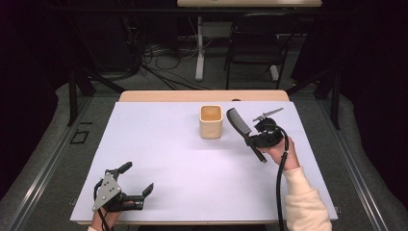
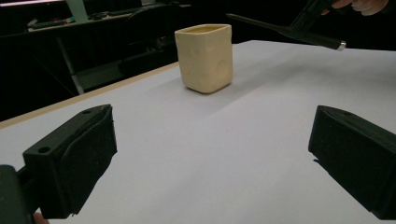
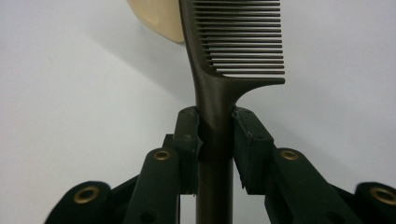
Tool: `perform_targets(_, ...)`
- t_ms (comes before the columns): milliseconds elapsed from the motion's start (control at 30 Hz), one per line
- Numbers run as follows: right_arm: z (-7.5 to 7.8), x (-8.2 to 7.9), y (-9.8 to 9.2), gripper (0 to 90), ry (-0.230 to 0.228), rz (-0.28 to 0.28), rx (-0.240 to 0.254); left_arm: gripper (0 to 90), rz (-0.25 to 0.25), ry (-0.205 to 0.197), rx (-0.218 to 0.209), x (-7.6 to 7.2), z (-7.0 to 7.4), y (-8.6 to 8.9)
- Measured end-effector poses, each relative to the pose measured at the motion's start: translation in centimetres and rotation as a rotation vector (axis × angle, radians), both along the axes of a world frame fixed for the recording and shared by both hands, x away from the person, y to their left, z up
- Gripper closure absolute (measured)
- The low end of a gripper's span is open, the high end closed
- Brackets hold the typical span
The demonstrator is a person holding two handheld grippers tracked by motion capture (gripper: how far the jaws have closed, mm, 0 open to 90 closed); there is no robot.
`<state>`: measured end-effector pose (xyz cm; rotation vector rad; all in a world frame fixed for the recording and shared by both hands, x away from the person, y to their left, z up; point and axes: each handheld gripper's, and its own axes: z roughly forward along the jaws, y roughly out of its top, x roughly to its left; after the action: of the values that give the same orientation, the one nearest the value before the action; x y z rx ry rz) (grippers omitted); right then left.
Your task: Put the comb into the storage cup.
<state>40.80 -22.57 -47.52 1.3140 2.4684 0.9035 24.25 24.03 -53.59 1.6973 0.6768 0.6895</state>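
Observation:
A black comb [image 1: 239, 122] hangs above the white table, its handle clamped in my right gripper [image 1: 255, 141]. In the right gripper view the comb [image 3: 243, 42] runs straight up between the two pads [image 3: 187, 135], its teeth pointing right. A cream square cup [image 1: 210, 121] stands upright just left of the comb's toothed end; its corner [image 3: 161, 18] shows behind the comb. My left gripper [image 1: 137, 179] rests near the table's front left edge, jaws wide apart with nothing between them. From the left gripper view the cup [image 2: 205, 56] stands ahead, and the held comb [image 2: 285, 30] is at the upper right.
The white table top [image 1: 168, 159] has a wooden strip along its far edge. Beyond it stand a dark chair [image 1: 257, 45] and cables on the floor. A cable trails from my right gripper along the person's cream sleeve [image 1: 305, 202].

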Motion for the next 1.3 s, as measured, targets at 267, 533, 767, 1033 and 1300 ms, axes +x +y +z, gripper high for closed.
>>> perform_targets(267,0.6,-0.2,0.1,72.3,-0.063,-0.011,0.029,0.8,-0.003,0.002,0.01,0.0,0.0,0.0)
perform_targets(533,0.9,-0.4,0.3,72.2,-0.115,-0.009,0.053,0.7,-0.003,0.002,0.005,0.0,0.0,0.0)
perform_targets(767,1.0,-0.4,0.5,72.3,-0.144,-0.011,0.07,0.8,-0.009,0.0,0.007,0.0,0.0,-0.1)
perform_targets(1033,1.2,-0.5,0.9,72.3,-0.177,-0.001,0.094,0.8,-0.007,0.0,0.009,0.0,0.0,-0.1)
perform_targets(1300,1.4,-0.6,1.1,72.3,-0.213,0.002,0.129,0.8,-0.004,-0.001,0.009,0.0,0.0,-0.1)
